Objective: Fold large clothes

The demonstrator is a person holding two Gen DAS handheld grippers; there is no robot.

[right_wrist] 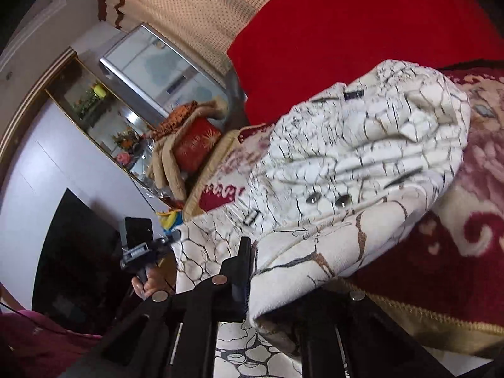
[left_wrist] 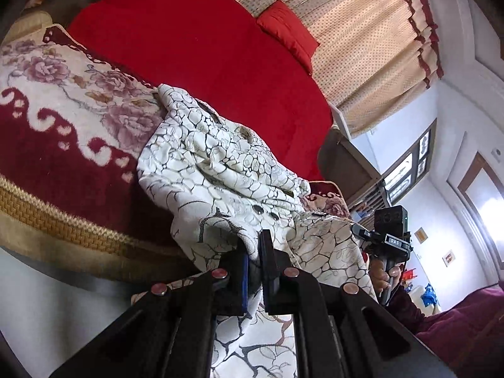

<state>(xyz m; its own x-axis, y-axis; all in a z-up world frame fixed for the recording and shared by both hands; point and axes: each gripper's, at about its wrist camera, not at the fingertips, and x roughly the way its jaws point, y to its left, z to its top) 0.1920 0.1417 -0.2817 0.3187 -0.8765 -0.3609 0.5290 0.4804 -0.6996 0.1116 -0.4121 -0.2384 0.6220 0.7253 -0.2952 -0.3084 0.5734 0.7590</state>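
Note:
A large cream garment [left_wrist: 220, 163] with a dark crackle print and metal snaps lies bunched on a floral blanket [left_wrist: 56, 100] over the bed. My left gripper [left_wrist: 255, 261] is shut on a fold of its near edge, and cloth hangs down between the arms. In the right wrist view the same garment [right_wrist: 362, 157] drapes toward me. My right gripper [right_wrist: 252, 271] is shut on its hem, and the right finger is hidden under the cloth. Each view shows the other gripper held in a hand, the right gripper [left_wrist: 375, 236] and the left gripper [right_wrist: 157, 245], both at the garment's edge.
A red bedspread [left_wrist: 189, 37] and a red pillow [left_wrist: 289, 31] lie beyond the blanket, with patterned curtains [left_wrist: 362, 47] behind. A glass cabinet [right_wrist: 104, 116] and a red box [right_wrist: 195, 145] stand to the left of the bed. A dark red sleeve [left_wrist: 456, 324] shows low right.

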